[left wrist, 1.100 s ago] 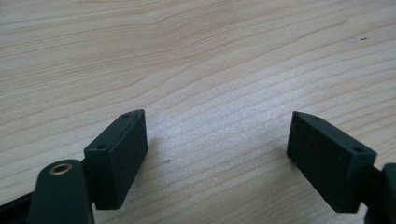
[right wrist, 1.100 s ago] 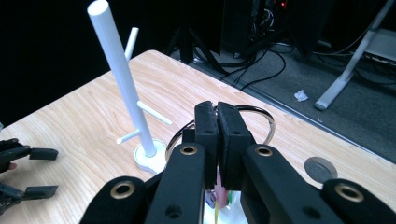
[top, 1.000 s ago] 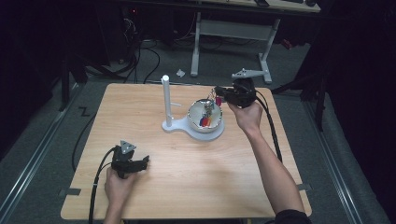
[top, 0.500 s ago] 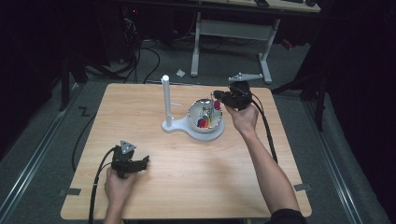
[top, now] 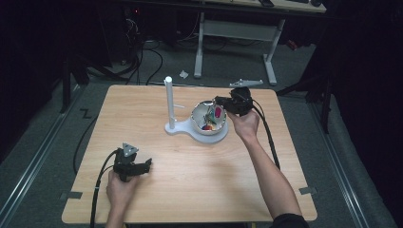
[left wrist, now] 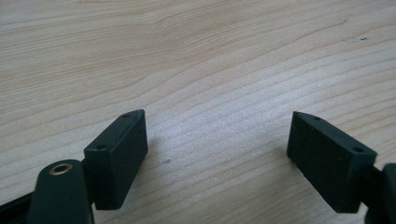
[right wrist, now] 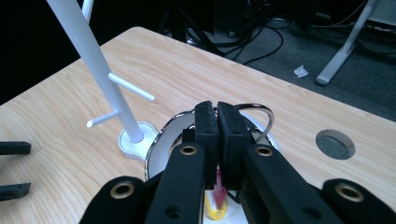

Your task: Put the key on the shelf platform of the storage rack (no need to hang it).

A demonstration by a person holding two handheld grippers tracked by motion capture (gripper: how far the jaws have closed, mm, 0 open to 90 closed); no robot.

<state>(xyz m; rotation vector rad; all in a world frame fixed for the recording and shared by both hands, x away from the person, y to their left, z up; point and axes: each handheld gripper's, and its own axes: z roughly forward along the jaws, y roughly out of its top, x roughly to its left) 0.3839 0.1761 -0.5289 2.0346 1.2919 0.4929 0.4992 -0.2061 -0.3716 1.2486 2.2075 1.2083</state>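
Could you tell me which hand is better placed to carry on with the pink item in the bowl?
Right: the right gripper is over the bowl, shut on the pink item; the left gripper rests far off, open.

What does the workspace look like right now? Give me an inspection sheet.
Surface: wooden table, with a round hole in the top.
Job's things: metal bowl on a white base, holding pink and yellow items; white post with side pegs beside it.
Clutter: nothing seen on the table.
Grippers: left hand-held gripper open, low over bare wood; right hand-held gripper over the bowl, jaws shut, with something pink below the pads; whether it is gripped cannot be told.
Cables: one trails from each gripper toward the near table edge.
Surroundings: dark room, desk legs, floor cables, scrap of paper.
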